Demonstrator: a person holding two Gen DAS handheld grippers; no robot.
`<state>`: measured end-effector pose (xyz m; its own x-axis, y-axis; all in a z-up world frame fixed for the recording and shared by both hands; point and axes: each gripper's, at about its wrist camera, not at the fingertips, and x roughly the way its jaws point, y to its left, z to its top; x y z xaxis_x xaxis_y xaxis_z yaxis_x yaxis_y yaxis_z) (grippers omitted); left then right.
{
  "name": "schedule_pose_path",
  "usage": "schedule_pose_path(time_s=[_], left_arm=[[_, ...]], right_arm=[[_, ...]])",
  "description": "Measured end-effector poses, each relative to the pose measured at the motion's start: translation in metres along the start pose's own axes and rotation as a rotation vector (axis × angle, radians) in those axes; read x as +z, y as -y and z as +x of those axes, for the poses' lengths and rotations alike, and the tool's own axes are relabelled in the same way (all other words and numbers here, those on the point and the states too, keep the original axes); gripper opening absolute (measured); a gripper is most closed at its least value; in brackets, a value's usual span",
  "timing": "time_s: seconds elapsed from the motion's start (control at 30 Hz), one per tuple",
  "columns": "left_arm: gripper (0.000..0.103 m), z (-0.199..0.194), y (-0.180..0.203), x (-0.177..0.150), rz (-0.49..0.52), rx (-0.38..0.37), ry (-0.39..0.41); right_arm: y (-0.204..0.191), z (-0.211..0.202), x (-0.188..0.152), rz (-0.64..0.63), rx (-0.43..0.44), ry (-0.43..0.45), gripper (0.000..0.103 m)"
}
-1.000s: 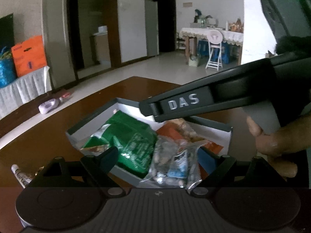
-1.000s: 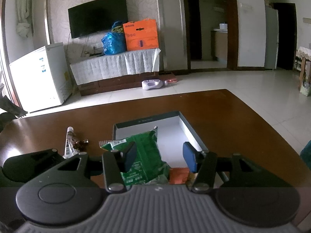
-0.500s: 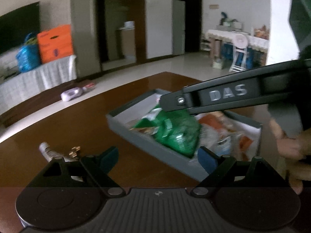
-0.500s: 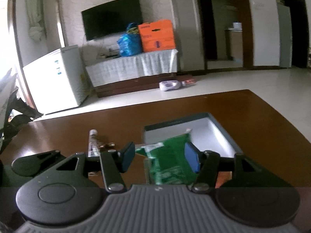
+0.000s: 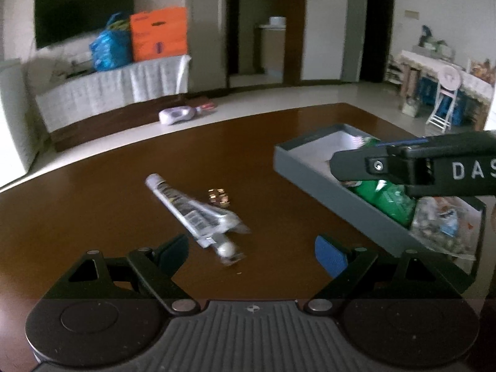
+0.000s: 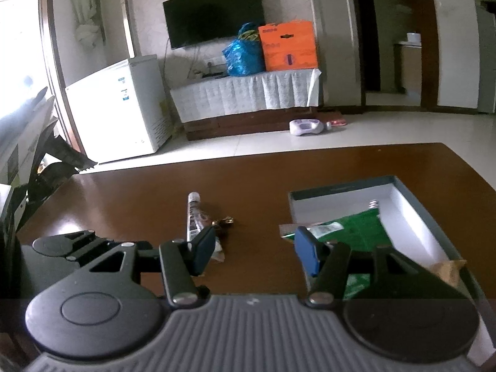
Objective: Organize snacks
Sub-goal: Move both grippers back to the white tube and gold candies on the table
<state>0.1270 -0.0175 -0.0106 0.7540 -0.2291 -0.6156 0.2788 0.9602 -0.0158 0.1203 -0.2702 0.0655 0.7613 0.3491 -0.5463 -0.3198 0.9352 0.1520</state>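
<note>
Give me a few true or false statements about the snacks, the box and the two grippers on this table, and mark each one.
1. The silver stick pack lies on the table, outside the box. True.
2. The green bag lies on the bare table. False: it is inside the box.
3. The left gripper holds the stick pack. False: its jaws stand open and empty, with the pack ahead of them.
4. A small gold-wrapped candy sits beside the stick pack. True.
5. The right gripper is shut on the green bag. False: its jaws are open with nothing between them.
</note>
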Motion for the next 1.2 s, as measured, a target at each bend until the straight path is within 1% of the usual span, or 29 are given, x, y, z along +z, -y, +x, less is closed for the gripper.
schedule_pose_path(time_s=[0.23,0.5,0.63,0.77,0.87,0.93,0.97,1.07,1.2], left_arm=[[0.089,-0.002,-0.015,-0.004,-0.012,0.031,-0.015],[0.089,-0.002,-0.029,-0.010,-0.054,0.063,-0.034],[0.089,0.001,-0.029,-0.010,-0.046,0.084,-0.037],[0.089,0.003,-0.035,-0.011,-0.096,0.105,-0.027],[0.084,0.005,-0.037,-0.012,-0.116,0.134,-0.006],[0.069,0.009,-0.038,-0.011,-0.138,0.137,-0.003],[0.068,0.012,-0.038,-0.011,-0.148,0.128,-0.010],[0.067,0.022,-0.036,-0.013,-0.166,0.093,-0.043],[0.067,0.026,-0.030,-0.016,-0.152,0.090,-0.045]], right_arm=[[-0.025,0.026,0.005,-0.067,0.040,-0.032,0.058],[-0.053,0.069,0.002,-0.167,0.080,-0.107,0.058],[-0.052,0.094,0.001,-0.161,0.078,-0.149,0.058],[-0.051,0.110,0.002,-0.166,0.079,-0.165,0.058],[-0.048,0.116,0.005,-0.161,0.072,-0.162,0.058],[-0.043,0.117,0.008,-0.151,0.055,-0.156,0.058],[-0.039,0.116,0.009,-0.141,0.045,-0.152,0.058],[-0.027,0.115,0.012,-0.110,0.032,-0.148,0.058],[-0.018,0.114,0.015,-0.085,0.029,-0.144,0.058]])
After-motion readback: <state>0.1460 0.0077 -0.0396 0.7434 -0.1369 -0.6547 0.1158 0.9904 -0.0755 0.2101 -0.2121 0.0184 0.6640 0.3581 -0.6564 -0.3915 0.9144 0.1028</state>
